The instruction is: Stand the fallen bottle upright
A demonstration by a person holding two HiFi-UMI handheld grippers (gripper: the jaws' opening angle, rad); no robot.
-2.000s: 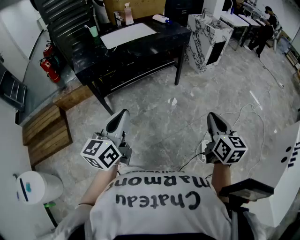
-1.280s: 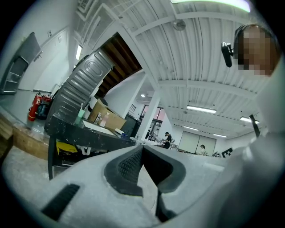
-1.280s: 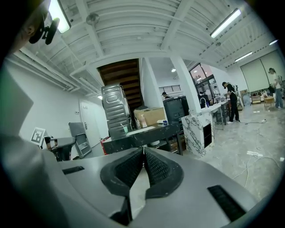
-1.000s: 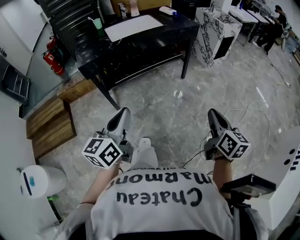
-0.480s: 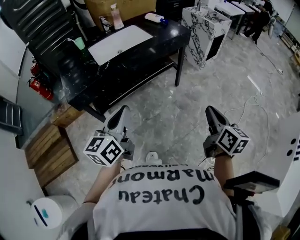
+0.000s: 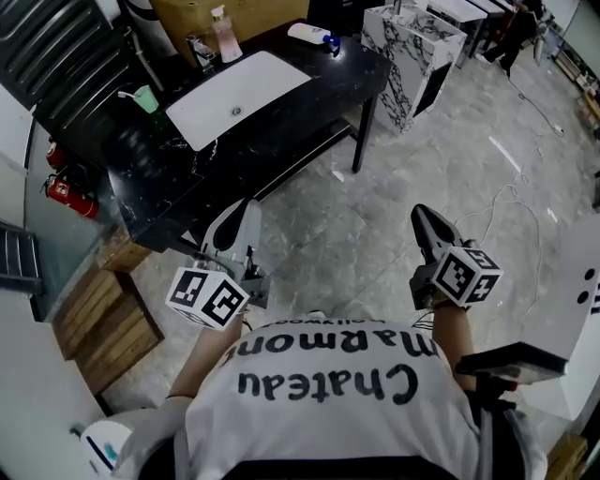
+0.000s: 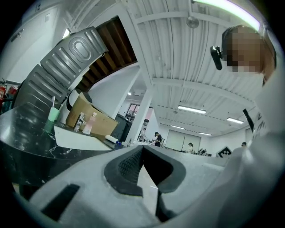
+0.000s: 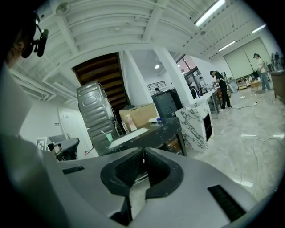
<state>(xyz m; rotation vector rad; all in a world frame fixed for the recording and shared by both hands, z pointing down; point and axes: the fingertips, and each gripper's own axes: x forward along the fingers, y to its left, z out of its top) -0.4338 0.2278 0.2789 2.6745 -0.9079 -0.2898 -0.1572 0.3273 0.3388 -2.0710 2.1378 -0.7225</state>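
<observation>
The fallen bottle [image 6: 314,35], white with a blue cap, lies on its side at the far right end of the black table [image 6: 281,112]. It also shows small in the left gripper view [image 7: 111,139] and the right gripper view [image 8: 153,120]. My left gripper [image 6: 239,220] is shut and empty, held level just short of the table's near edge. My right gripper [image 6: 424,223] hangs over the floor, also shut and empty. In both gripper views, left [image 7: 141,147] and right [image 8: 143,149], the pads meet with nothing between them. Both are far from the bottle.
On the table are a white sink basin [image 6: 239,94], a pink pump bottle [image 6: 225,21], a tap [image 6: 199,49] and a green cup [image 6: 145,98]. A marble cabinet [image 6: 403,42] stands right of it. Wooden steps [image 6: 103,319], fire extinguishers [image 6: 61,187] and floor cables [image 6: 506,202] lie around.
The person has walked toward the black table, which now sits closer and lower in the head view. Both grippers travelled along, still shut and empty.
</observation>
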